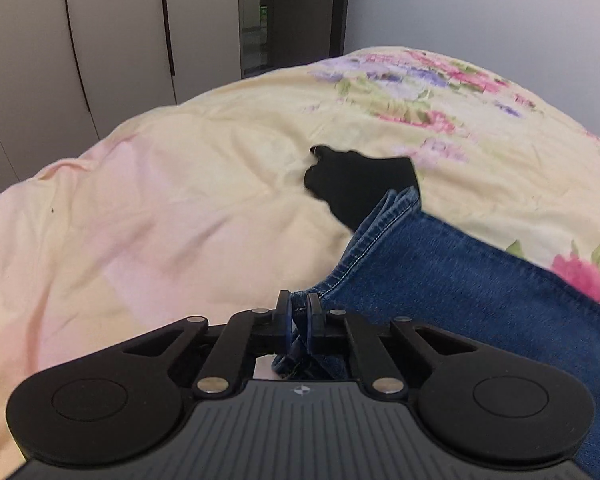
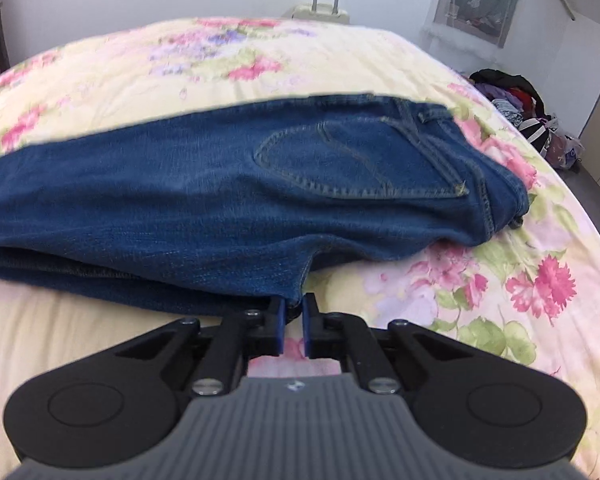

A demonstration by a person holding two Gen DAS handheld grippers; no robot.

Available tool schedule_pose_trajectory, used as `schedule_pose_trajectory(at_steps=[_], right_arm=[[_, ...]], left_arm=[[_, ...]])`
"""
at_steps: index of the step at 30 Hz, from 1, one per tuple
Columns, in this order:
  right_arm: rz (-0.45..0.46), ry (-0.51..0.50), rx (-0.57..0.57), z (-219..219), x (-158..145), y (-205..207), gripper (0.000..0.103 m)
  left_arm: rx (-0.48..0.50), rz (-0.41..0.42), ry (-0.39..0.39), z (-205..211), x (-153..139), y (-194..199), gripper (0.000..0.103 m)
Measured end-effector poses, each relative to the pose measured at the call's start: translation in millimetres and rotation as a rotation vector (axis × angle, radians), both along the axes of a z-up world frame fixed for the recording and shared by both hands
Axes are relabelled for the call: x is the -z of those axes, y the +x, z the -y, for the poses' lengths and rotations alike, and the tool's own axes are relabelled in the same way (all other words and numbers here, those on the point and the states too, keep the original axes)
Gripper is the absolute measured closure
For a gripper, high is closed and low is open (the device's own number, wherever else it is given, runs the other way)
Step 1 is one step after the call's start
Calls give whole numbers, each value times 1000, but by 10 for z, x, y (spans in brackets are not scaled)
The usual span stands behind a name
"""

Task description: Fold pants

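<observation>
Left wrist view: left fingers [image 1: 299, 307] pinched shut on the hem end of the jeans [image 1: 460, 280], lying lengthwise on the flowered bed [image 1: 180, 200]. Right wrist view: right fingers [image 2: 292, 317] closed on the jeans' near edge by the seat. Step in hand, likely: gripping both ends. Next: lift together, carry hem toward waistband, keep layers aligned.
</observation>
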State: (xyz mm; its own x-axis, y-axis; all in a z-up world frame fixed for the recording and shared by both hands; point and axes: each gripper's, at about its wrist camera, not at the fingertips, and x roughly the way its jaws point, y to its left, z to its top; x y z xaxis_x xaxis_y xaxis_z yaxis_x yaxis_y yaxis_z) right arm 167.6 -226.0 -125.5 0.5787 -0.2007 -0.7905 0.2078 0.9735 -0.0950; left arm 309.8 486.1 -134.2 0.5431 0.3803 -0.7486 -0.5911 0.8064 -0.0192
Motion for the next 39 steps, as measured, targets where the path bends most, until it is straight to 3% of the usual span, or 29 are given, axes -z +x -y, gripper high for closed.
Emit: schedule_pose_trajectory(at_steps=[4, 7, 9, 12, 16, 22, 25, 27, 30, 34, 39], right_arm=[[-39, -6, -8, 14, 188, 31, 103], [-54, 3, -10, 27, 209, 56, 102], [-57, 10, -12, 44, 187, 40, 93], [-58, 15, -17, 77, 122, -18, 82], [-59, 4, 0, 132, -33, -111, 81], [25, 110, 158, 733, -382, -162, 72], [103, 195, 257, 1223, -521, -189, 65], [143, 254, 314, 1591, -553, -199, 55], [182, 389, 410, 2162, -478, -162, 51], [251, 642, 559, 2885, -161, -60, 48], [252, 855, 654, 3386, 401, 214, 42]], left_arm=[[16, -10, 20, -21, 139, -11, 95], [0, -34, 75, -53, 94, -10, 83], [-33, -49, 103, -129, 35, -45, 83], [-56, 18, 51, -251, -120, -218, 83], [32, 67, -10, -110, -285, -325, 83], [148, 100, -39, 368, -425, -253, 83], [197, 100, -26, 640, -450, -195, 83], [210, 92, -31, 787, -431, -161, 83], [205, 69, -49, 954, -360, -116, 83], [181, 45, -91, 1126, -232, -56, 83], [140, -35, -78, 1336, -30, 49, 83]])
